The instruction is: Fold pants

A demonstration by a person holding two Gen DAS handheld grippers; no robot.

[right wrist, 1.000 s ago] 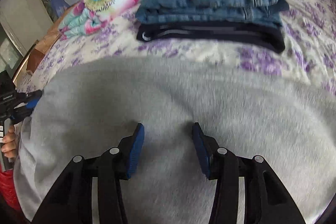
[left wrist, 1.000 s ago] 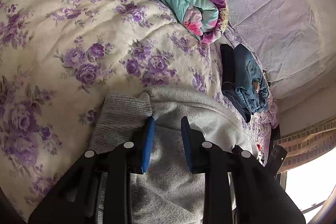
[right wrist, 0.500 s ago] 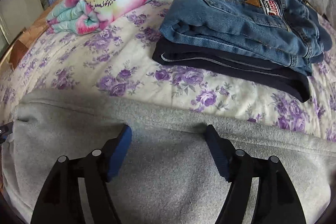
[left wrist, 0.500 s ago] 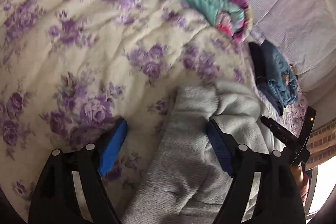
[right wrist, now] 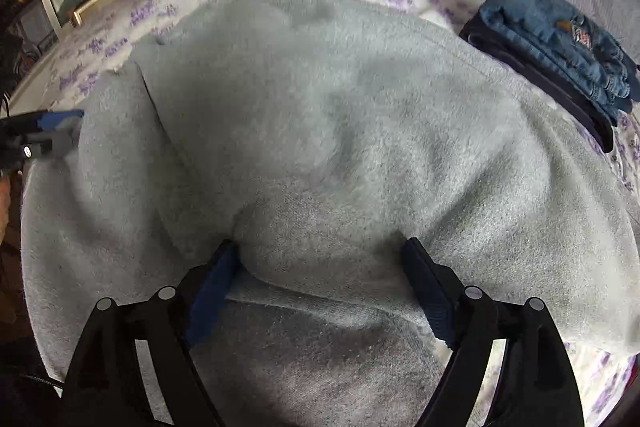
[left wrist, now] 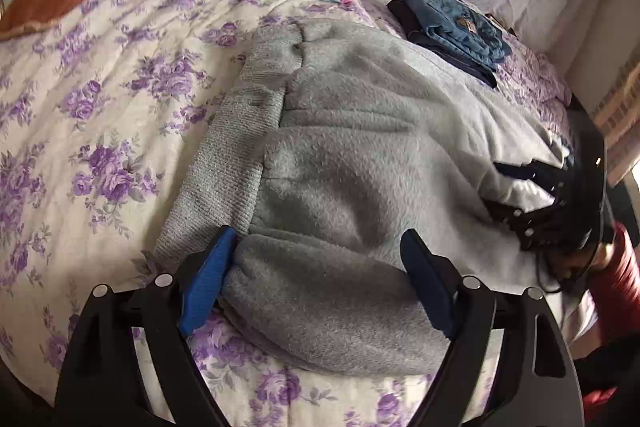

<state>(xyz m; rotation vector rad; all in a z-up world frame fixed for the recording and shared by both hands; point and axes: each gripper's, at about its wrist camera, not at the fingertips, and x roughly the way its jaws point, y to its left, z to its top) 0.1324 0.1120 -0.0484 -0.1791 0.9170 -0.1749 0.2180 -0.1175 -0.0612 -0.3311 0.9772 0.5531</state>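
From the left wrist, the left gripper (left wrist: 318, 277) stands wide, its jaws either side of a fold of the grey pants (left wrist: 360, 155) – holding nothing – on the flowered bedspread (left wrist: 100, 99). Folded jeans (left wrist: 460, 23) lie far right.

From the right wrist, the right gripper (right wrist: 320, 287) is also wide over the pants (right wrist: 320, 115), which fill the near bed.

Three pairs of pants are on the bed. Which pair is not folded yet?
The grey fleece pants, spread wide between both open grippers. The blue jeans and the black pants beneath them already lie in a neat stack.
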